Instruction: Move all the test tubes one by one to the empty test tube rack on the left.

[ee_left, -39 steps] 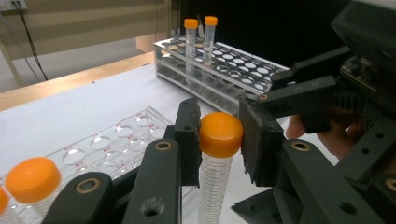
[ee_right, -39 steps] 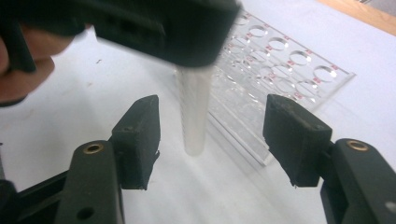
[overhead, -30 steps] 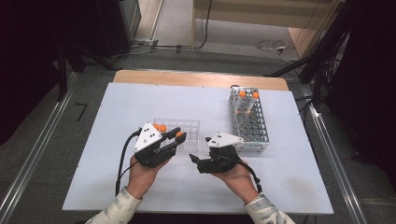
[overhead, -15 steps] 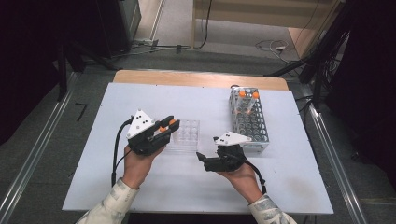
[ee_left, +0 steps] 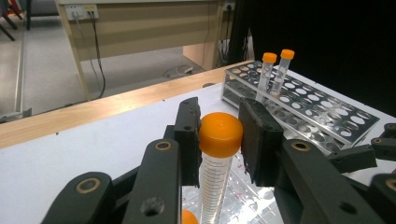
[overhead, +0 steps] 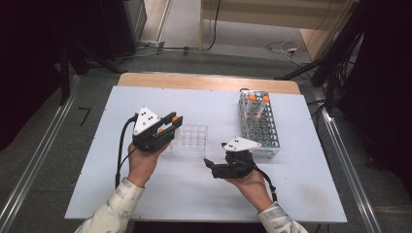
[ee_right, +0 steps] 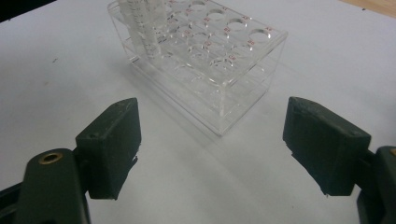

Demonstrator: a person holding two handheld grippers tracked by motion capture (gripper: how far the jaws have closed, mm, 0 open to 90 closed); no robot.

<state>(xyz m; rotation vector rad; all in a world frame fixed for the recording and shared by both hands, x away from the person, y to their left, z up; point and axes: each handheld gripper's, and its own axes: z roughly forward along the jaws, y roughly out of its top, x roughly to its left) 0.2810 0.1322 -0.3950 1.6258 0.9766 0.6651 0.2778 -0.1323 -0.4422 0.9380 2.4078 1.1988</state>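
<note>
I hold the orange-capped tube (ee_left: pixel 215 172) upright in my closed left claw (ee_left: pixel 219 140), above the clear rack (overhead: pixel 190 141) at its 9 o'clock edge, for carrying, while my right claw (ee_right: pixel 212 149) waits wide open, empty.

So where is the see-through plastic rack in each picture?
High view: the clear rack sits mid-table, between the two hands.
Left gripper view: bottom centre, under the orange-capped tube that the left gripper holds.
Right gripper view: top centre, beyond the open right gripper.
Shared landmark: the white table.
</note>
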